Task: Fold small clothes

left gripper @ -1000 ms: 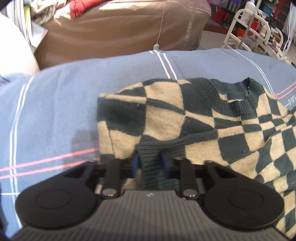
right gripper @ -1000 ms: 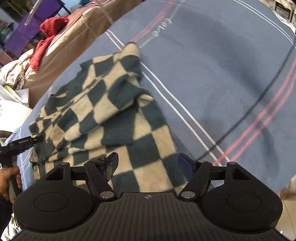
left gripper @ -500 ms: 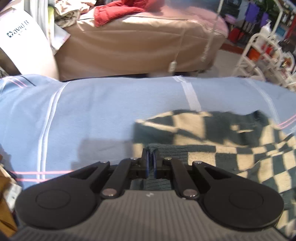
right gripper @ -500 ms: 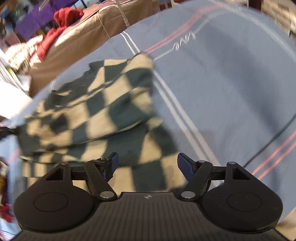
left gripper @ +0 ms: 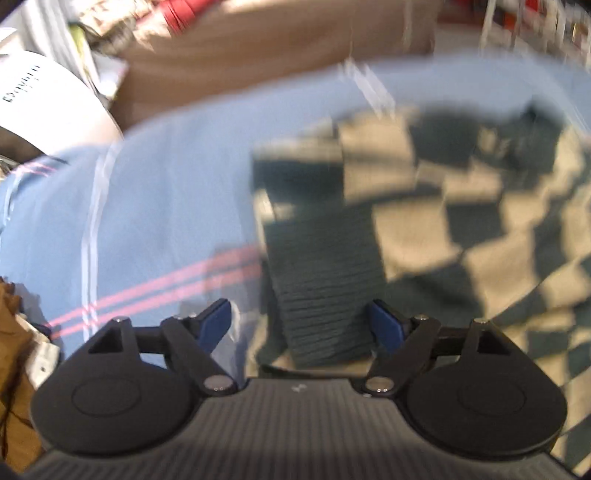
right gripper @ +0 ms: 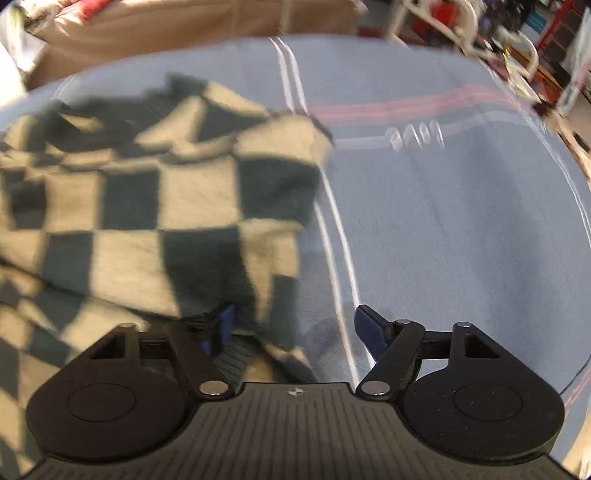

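Sweater [left gripper: 424, 206] on blue striped bedsheet [left gripper: 166, 221]; both hand-held grippers [left gripper: 299, 325] [right gripper: 291, 328] spread wide, empty; brown sofa [left gripper: 277, 48] behind.

A blue bedspread [left gripper: 166, 221] covers the bed across the near and middle ground, crossed by thin white stripes [left gripper: 90, 236] and a pair of pink lines [left gripper: 166, 288] — in the right wrist view the same bedspread [right gripper: 461, 240] carries pale stitched lettering [right gripper: 413, 134], too blurred to read. Beyond the bed's far edge stands a brown-covered piece of furniture [left gripper: 258, 59], with a red cloth [left gripper: 184, 13] lying on top at the far left. A white object with dark lettering [left gripper: 40, 99] sits at the far left. At the far right, a white rack [right gripper: 461, 22] stands among blurred clutter.
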`<action>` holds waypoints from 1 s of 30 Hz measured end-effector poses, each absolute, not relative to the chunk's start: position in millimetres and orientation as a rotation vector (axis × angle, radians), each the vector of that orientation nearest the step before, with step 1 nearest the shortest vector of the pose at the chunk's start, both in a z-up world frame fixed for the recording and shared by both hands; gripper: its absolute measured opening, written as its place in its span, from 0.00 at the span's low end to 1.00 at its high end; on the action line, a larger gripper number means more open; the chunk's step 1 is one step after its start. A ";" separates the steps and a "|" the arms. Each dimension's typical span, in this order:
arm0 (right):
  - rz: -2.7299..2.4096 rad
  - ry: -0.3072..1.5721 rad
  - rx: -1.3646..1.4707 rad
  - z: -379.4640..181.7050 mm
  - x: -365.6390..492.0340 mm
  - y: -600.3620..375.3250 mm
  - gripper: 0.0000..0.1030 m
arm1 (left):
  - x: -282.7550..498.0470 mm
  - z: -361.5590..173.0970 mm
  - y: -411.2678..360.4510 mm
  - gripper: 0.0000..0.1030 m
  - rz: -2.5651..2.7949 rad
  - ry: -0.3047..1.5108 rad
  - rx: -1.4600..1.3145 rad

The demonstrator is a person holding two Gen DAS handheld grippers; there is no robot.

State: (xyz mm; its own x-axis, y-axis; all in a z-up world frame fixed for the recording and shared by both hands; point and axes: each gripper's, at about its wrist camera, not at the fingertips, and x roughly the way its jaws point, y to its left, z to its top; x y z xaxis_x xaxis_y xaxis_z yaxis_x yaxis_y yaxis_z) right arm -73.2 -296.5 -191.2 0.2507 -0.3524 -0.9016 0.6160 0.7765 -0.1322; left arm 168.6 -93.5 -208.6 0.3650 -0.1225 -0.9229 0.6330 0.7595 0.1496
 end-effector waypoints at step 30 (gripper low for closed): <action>-0.591 0.919 0.820 -143.1 -193.1 -215.1 1.00 | 43.4 -143.3 -29.1 1.00 -0.547 1.029 0.547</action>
State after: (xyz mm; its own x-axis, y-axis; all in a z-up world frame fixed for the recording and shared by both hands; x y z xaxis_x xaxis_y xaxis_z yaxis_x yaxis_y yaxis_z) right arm -193.1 -215.1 -143.1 0.4905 -0.1019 -0.8655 0.7455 0.5634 0.3561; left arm 43.4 -29.1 -143.3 0.4093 -0.1631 -0.8977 0.6529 0.7396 0.1633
